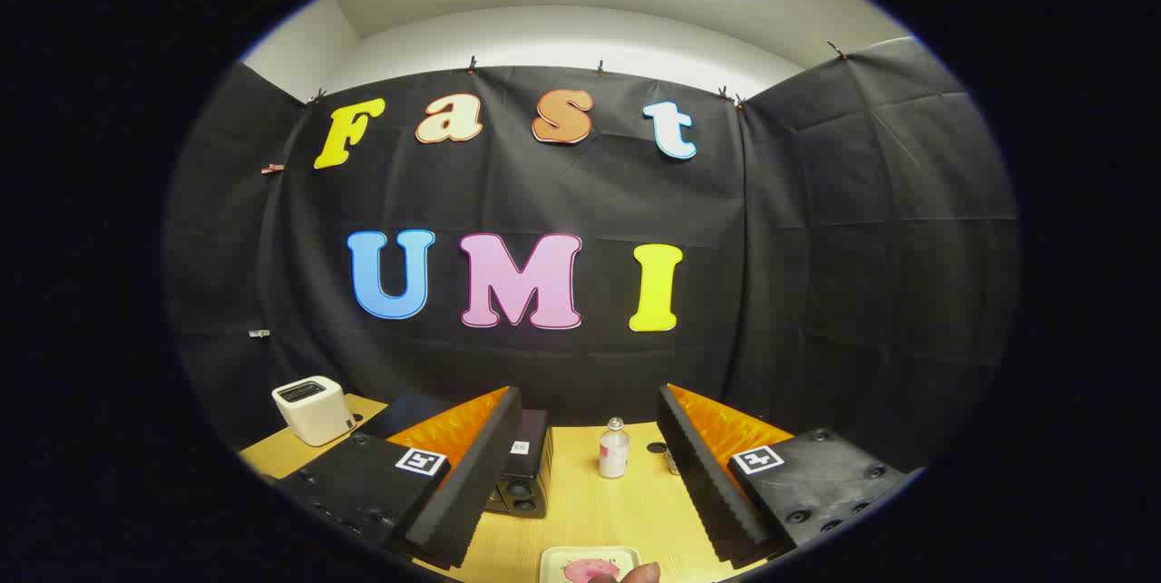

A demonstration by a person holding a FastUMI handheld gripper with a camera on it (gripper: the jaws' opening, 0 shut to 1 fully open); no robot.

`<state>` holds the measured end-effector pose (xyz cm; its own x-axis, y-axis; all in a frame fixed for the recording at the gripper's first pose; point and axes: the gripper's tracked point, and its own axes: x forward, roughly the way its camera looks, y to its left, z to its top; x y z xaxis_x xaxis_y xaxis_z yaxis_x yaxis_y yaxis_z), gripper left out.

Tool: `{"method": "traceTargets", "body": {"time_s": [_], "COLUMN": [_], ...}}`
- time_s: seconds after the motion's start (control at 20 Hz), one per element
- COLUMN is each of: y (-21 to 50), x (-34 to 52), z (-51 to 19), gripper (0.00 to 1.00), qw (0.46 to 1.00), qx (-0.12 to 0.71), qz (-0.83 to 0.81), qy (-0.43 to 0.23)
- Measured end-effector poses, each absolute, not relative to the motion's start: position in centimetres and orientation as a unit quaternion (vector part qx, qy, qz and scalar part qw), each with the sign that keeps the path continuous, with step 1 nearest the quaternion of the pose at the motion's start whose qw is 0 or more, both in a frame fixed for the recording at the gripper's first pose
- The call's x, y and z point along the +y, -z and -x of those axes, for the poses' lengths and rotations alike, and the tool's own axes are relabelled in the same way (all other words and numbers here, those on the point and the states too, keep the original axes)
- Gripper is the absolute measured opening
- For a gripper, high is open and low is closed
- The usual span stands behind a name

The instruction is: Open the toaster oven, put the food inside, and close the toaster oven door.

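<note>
While hand-held gripper (588, 465) gapes empty, black toaster oven (524, 474) sits door-shut beside left finger.

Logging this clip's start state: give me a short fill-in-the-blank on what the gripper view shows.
1. The gripper has its fingers ____, with nothing held between them.
2. Beyond the fingers a small ____ stands upright on the wooden table.
3. The black toaster oven sits just behind the ____ finger.
4. Near the fingers, a plate carries something ____ in colour.

Missing words: open; bottle; left; pink
</note>
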<state>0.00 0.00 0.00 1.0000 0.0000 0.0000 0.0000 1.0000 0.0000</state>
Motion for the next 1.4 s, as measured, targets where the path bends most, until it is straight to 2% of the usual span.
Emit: {"method": "traceTargets", "body": {"time_s": [0.95,1.4], "y": [0.2,1.4], "x": [-0.7,9.1], "z": [-0.2,-1.2], "gripper": [0.98,0.98], "qw": [1.000,1.000], "qx": [-0.005,-0.028], "qz": [0.007,-0.004], "qy": [0.015,-0.010]}}
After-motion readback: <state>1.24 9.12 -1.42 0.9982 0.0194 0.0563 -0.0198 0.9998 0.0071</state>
